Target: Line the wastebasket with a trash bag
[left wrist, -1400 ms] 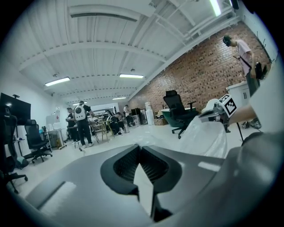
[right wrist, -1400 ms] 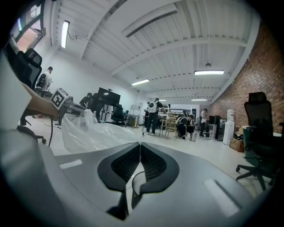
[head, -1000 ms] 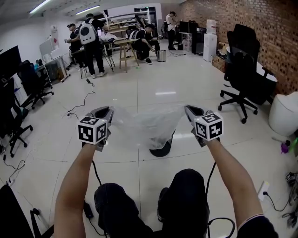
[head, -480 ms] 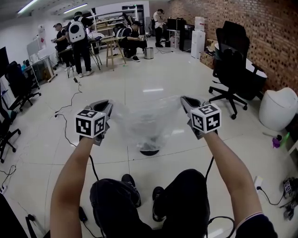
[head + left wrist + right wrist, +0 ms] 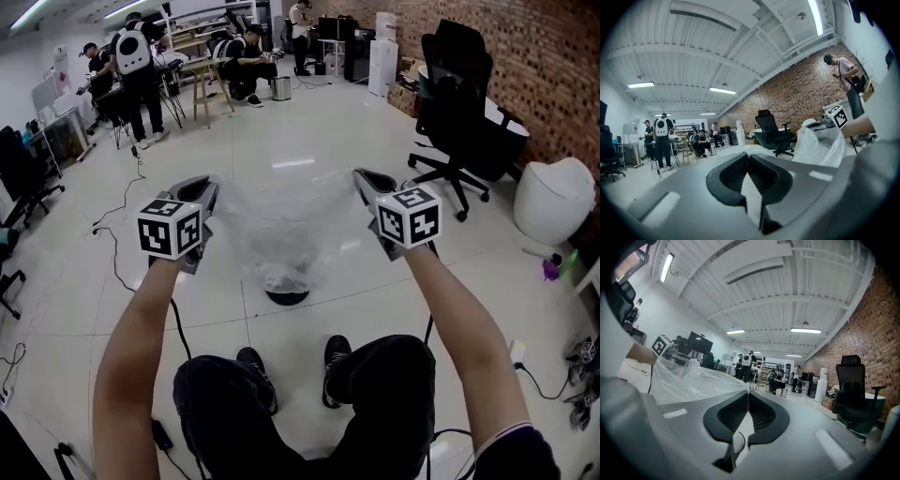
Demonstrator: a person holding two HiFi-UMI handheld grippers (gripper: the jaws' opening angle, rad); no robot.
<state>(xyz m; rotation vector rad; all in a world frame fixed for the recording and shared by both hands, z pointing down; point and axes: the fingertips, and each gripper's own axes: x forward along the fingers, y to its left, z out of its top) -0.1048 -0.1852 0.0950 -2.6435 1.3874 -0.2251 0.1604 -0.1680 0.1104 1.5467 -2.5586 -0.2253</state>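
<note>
Claws both clamped: left claw [image 5: 201, 186] and right claw [image 5: 362, 178] pinch trash bag [image 5: 281, 230] rim, stretched sideways, body hanging above wastebasket [image 5: 287, 296].

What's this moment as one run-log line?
left gripper: shut on trash bag | right gripper: shut on trash bag | trash bag: spread between both, hanging over wastebasket

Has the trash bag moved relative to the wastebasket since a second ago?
Yes: the trash bag now hangs centred above the wastebasket; earlier it hung left of it.
</note>
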